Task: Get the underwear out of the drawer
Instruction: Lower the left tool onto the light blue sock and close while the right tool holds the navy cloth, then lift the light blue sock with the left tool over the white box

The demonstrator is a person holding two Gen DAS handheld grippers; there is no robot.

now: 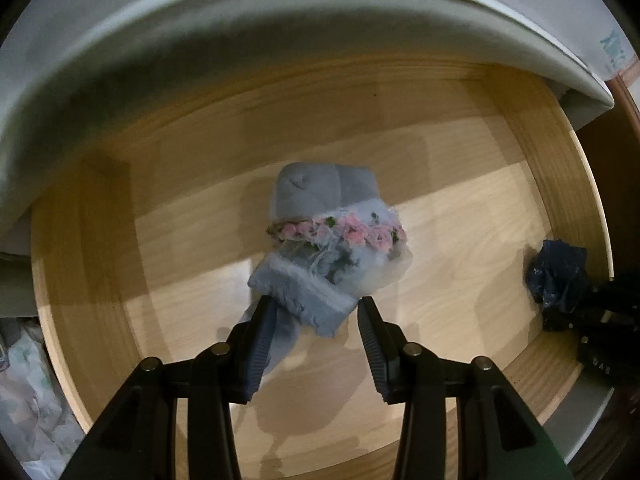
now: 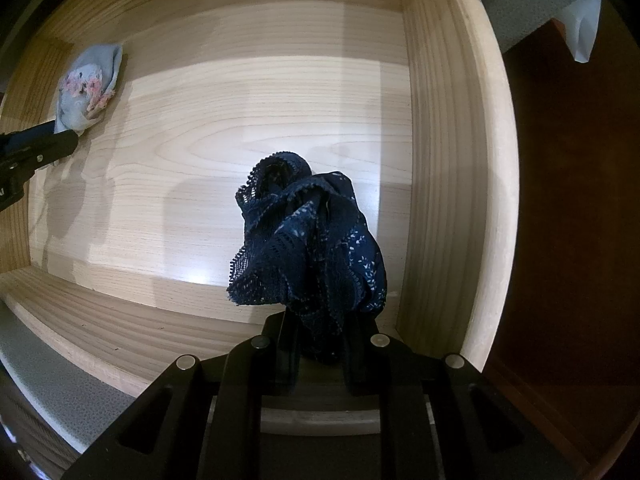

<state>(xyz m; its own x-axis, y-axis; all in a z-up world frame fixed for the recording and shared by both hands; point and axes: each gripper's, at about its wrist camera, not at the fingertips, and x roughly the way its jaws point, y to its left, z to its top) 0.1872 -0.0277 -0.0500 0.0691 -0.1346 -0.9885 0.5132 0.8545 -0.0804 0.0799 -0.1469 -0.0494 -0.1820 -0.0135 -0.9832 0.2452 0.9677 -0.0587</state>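
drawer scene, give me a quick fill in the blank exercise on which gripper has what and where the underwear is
1. The right gripper is shut on the ____ lace underwear.
2. The left gripper has its jaws ____ around an edge of the light blue underwear.
3. The light blue underwear has a band of ____ flowers.
4. Both garments are over the floor of a ____ drawer.

Missing words: navy; open; pink; wooden

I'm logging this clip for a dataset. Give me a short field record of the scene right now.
place: open wooden drawer
light blue underwear: on drawer floor, pink flower band
left gripper: open, fingers either side of its near edge
dark blue lace underwear: bunched near right wall
right gripper: shut on it
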